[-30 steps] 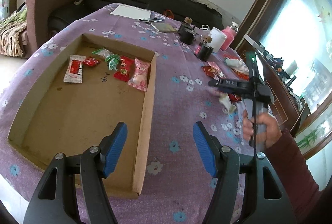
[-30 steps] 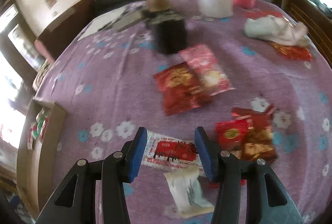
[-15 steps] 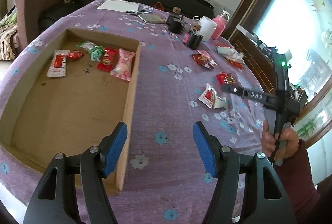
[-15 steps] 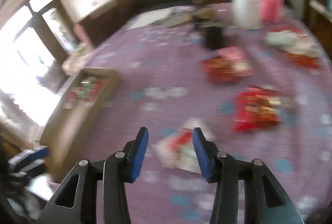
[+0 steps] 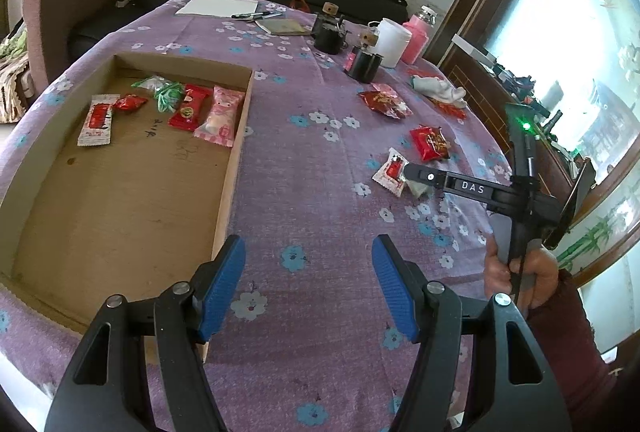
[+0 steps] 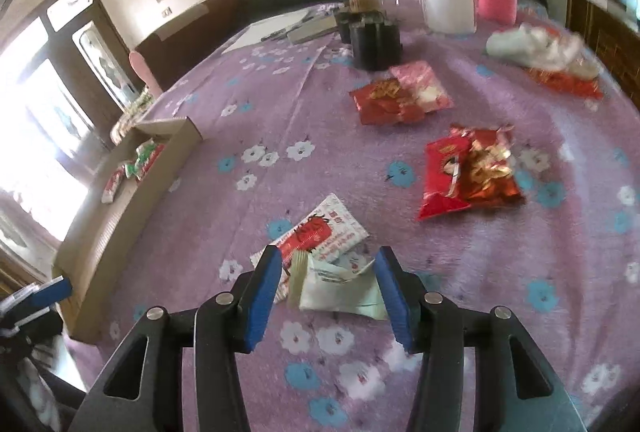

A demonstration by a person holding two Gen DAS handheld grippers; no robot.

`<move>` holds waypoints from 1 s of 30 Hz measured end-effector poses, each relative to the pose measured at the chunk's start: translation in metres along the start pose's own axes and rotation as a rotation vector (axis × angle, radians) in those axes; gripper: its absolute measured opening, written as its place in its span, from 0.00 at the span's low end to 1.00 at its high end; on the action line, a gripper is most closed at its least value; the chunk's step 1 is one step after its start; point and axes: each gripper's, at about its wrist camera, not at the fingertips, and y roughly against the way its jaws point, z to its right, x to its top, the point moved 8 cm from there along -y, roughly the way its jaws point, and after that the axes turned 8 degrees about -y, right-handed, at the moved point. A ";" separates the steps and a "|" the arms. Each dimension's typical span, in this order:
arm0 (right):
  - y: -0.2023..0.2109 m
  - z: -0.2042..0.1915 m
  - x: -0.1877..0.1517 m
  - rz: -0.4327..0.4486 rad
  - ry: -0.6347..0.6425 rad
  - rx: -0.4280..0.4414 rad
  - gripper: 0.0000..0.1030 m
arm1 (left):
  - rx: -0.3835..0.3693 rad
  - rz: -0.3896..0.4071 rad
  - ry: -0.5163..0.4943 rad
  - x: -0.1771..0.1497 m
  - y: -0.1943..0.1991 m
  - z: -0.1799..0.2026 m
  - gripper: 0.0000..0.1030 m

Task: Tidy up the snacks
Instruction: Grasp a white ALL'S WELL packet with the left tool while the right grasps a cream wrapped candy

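A shallow cardboard tray [image 5: 236, 148] lies on the purple flowered tablecloth, with several snack packets [image 5: 188, 106] at its far end; it also shows in the right wrist view [image 6: 132, 200]. My left gripper [image 5: 308, 284] is open and empty above the cloth by the tray's near right corner. My right gripper [image 6: 324, 292] is open just above a pale green packet [image 6: 340, 292], which lies between its fingers beside a white and red packet [image 6: 320, 232]. Red packets [image 6: 468, 172] lie loose beyond. The right gripper also shows in the left wrist view [image 5: 412, 172].
Two black jars [image 5: 362, 64], a white tub [image 5: 394, 40], a pink bottle [image 5: 416, 36], a notebook, pens and paper stand at the far end. A crumpled white cloth [image 5: 438, 88] lies far right. A sofa and an armchair stand beyond the table.
My right gripper has swung back over the loose packets and come down around the pale green one. My left gripper has drifted right, off the tray and over the cloth.
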 end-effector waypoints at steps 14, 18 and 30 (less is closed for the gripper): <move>0.008 -0.023 -0.034 -0.073 0.157 -0.032 0.56 | -0.012 -0.028 -0.007 -0.009 -0.006 0.003 0.63; 0.008 -0.021 -0.039 -0.071 0.123 -0.075 0.57 | -0.006 -0.025 0.006 -0.009 -0.005 0.000 0.63; 0.007 -0.021 -0.043 0.029 -0.098 -0.162 0.55 | 0.026 -0.016 -0.063 0.012 -0.017 0.017 0.63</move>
